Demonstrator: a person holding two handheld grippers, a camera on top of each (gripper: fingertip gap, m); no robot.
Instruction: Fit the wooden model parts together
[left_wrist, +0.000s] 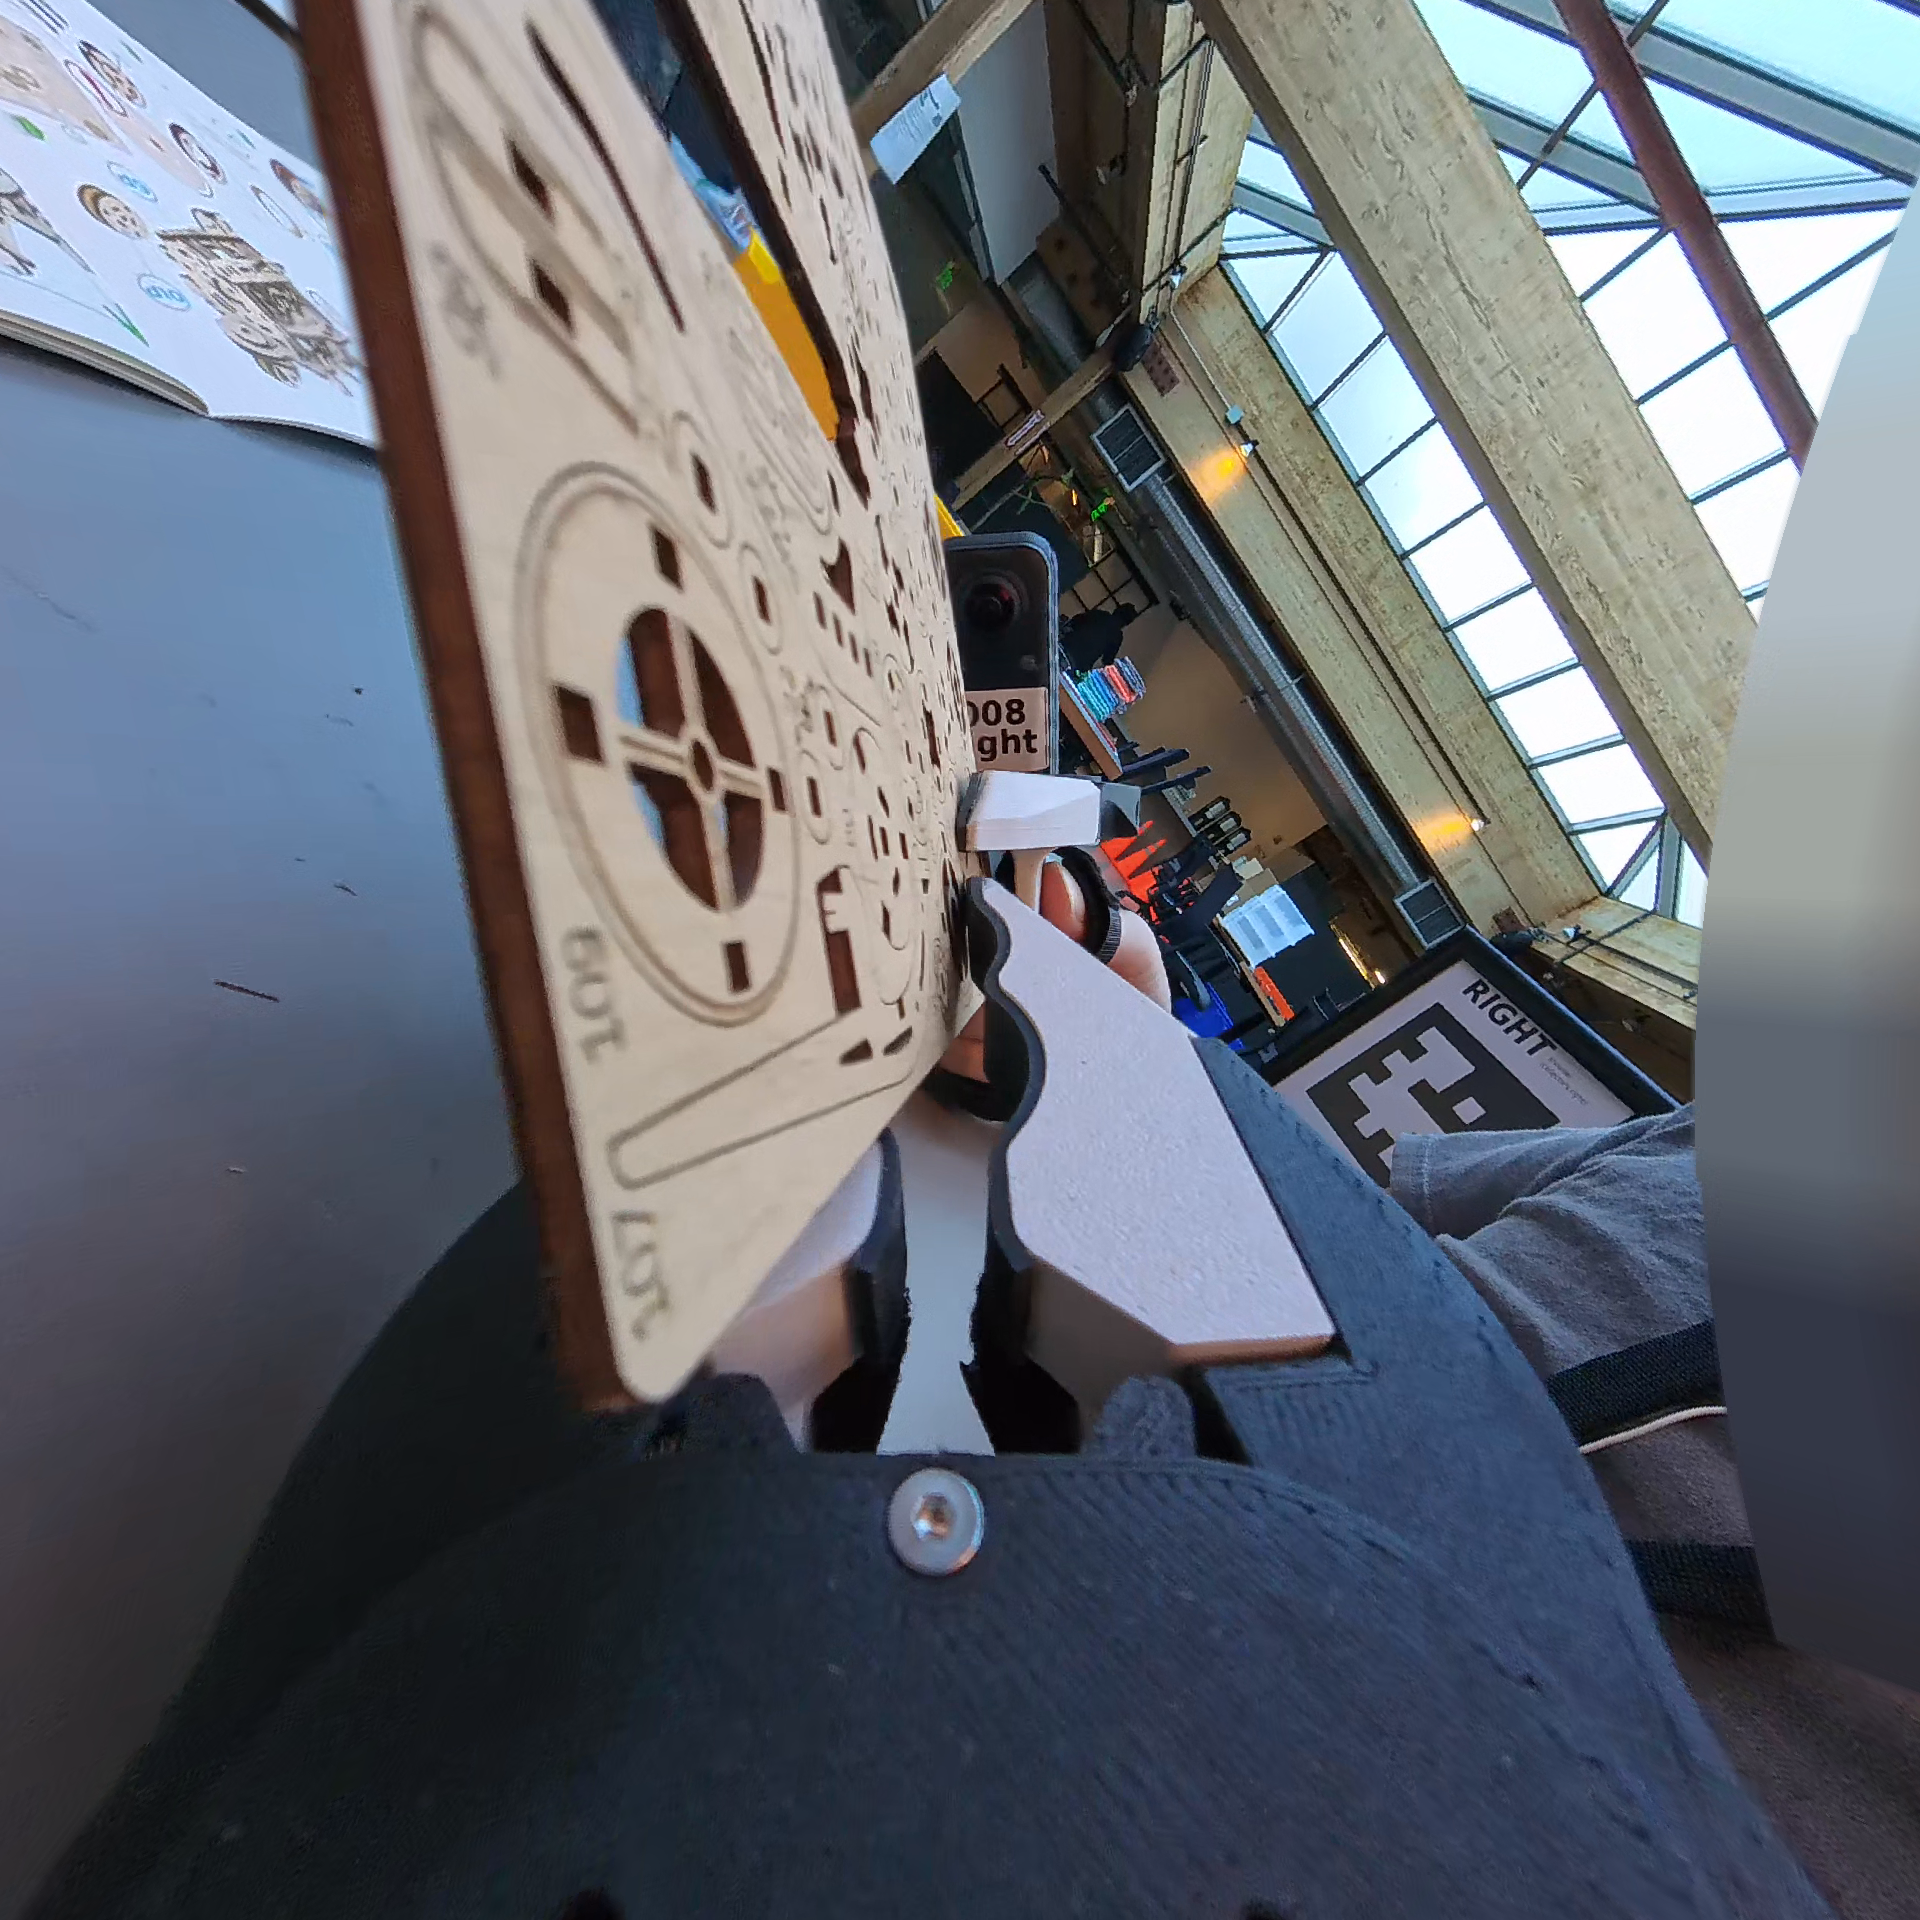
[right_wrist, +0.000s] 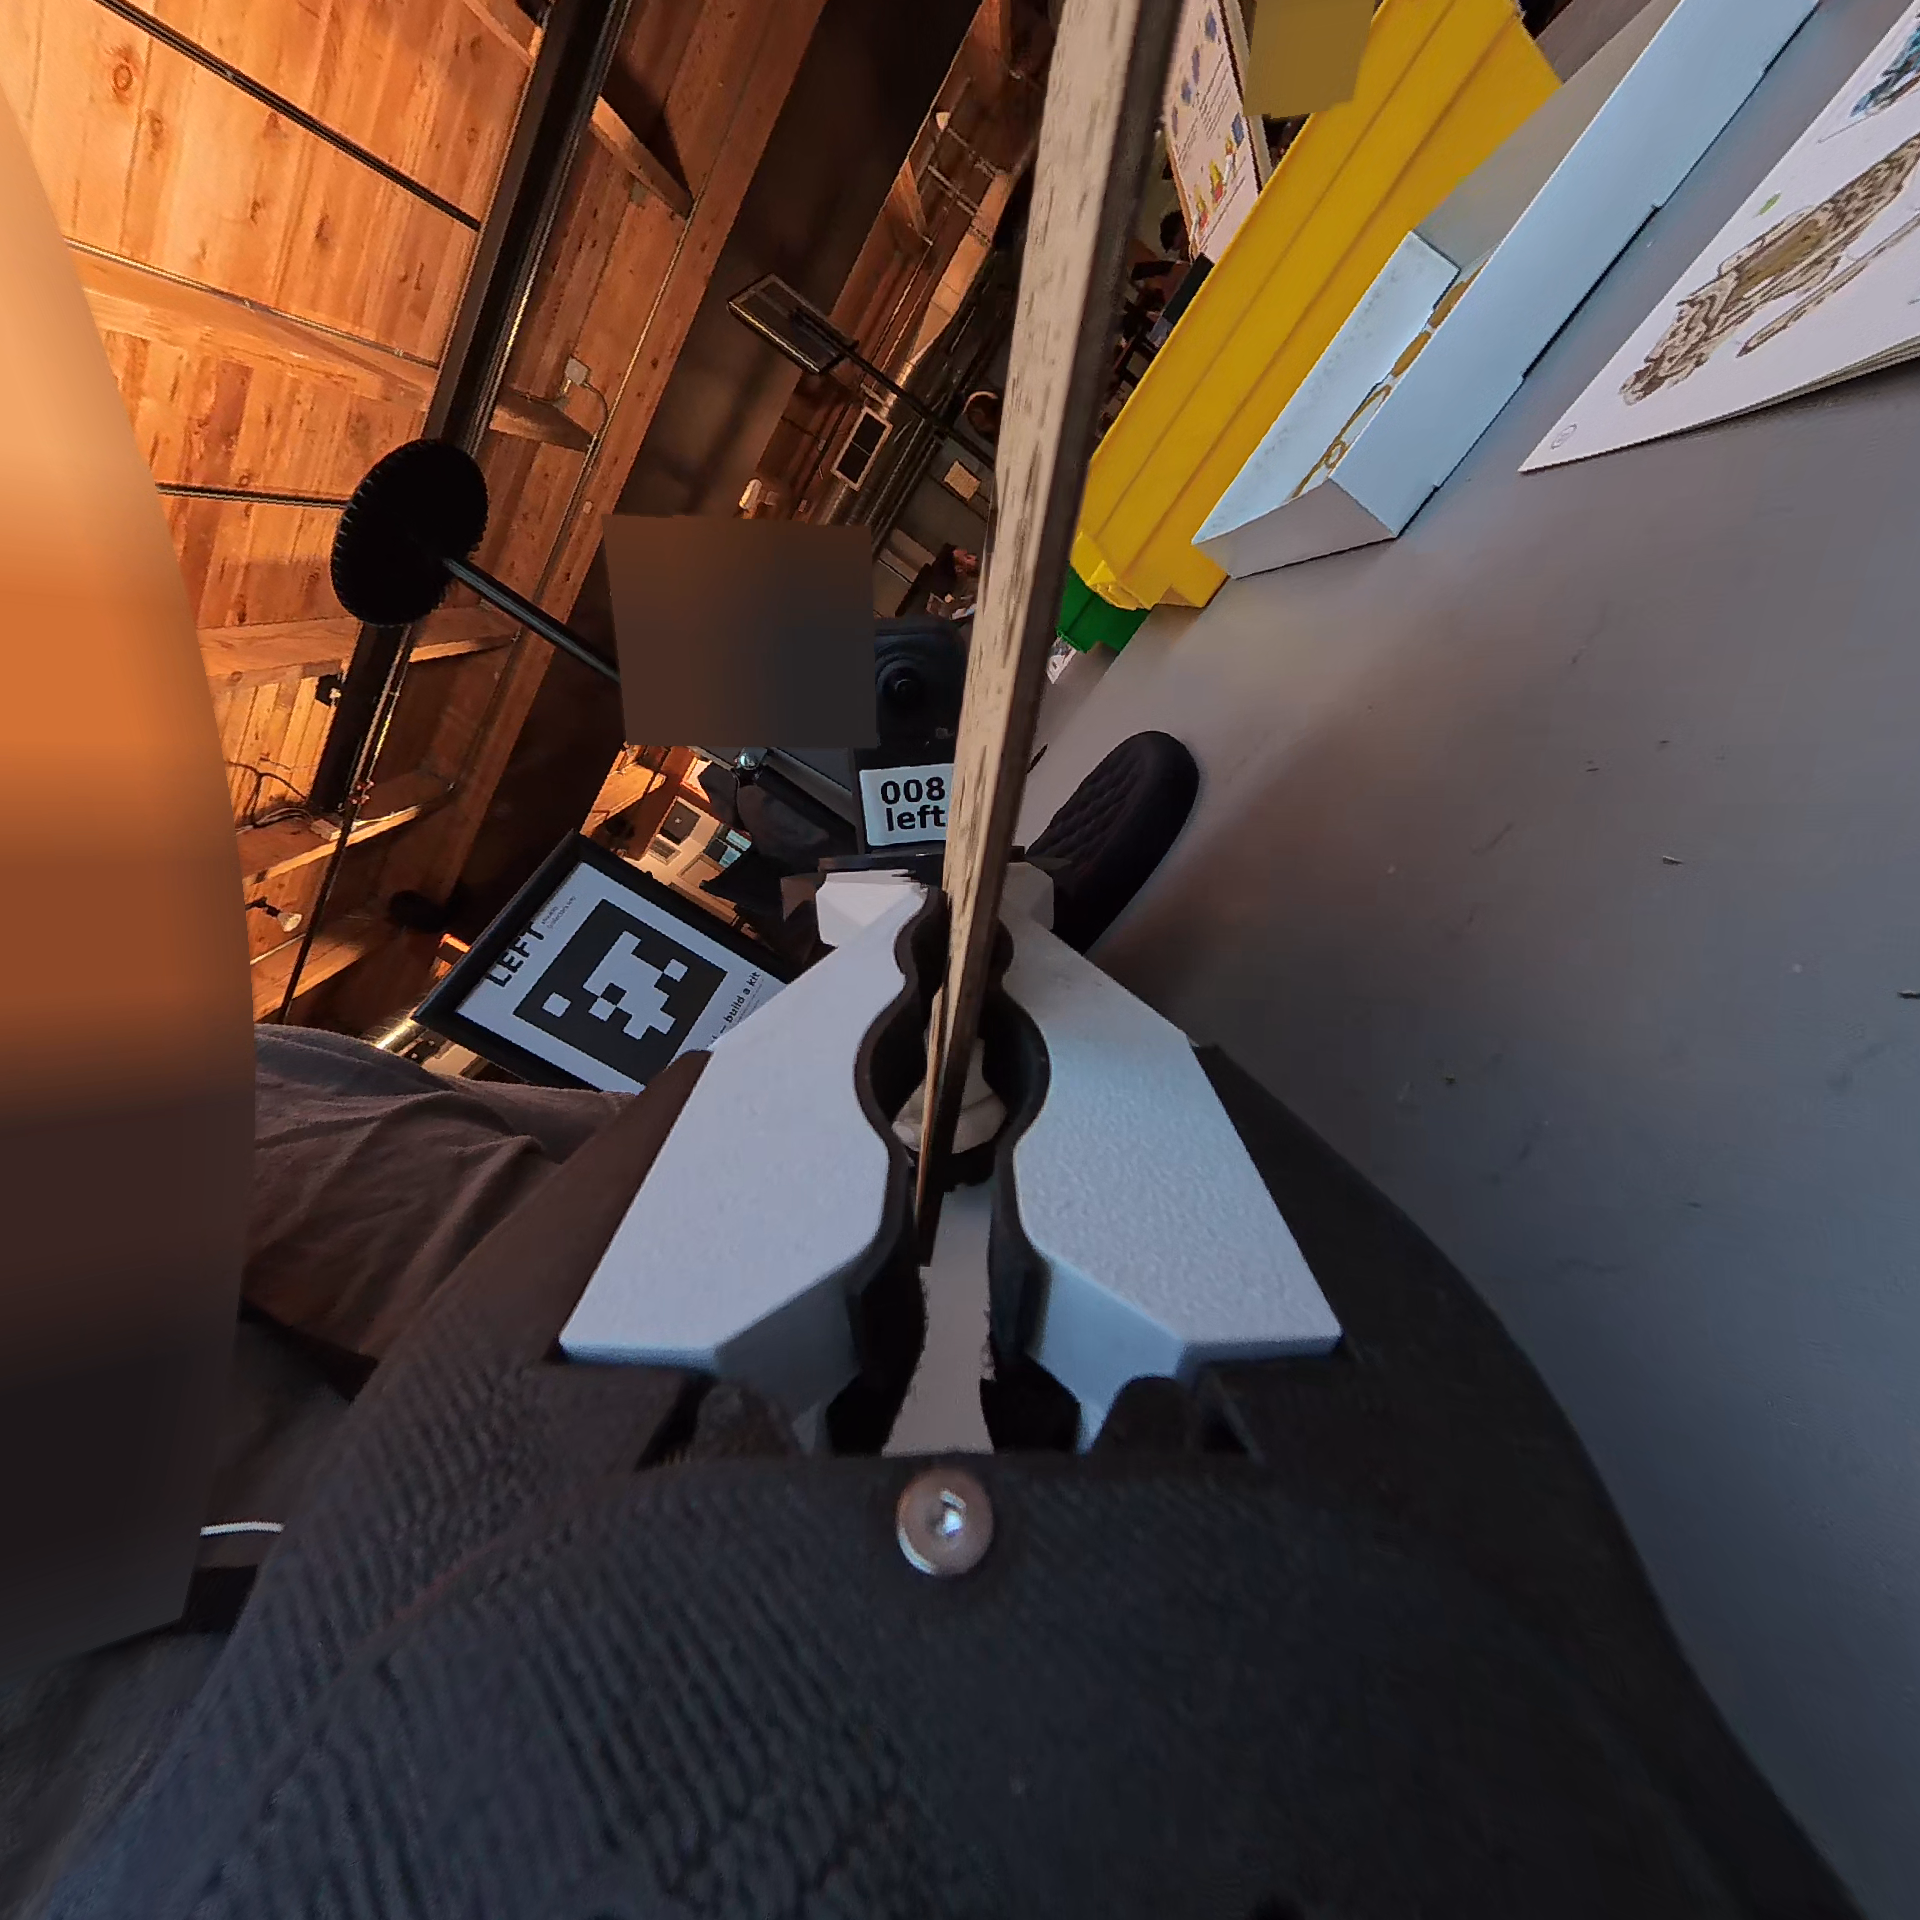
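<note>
the wooden sheet (left_wrist: 644, 644) stands on edge, long axis toward upper frame, above the bench (left_wrist: 187, 831). left tongs (left_wrist: 935, 1039) and right tongs (right_wrist: 961, 997) both clamp its lower edge from opposite ends.

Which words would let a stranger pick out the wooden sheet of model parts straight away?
Start at the dark grey table, where an open instruction booklet lies flat. Above it, the left hand-held gripper and the right hand-held gripper each clamp one thin board held on edge. That wooden sheet is pale plywood with dark edges, laser-cut with part outlines, including a spoked wheel.
</note>
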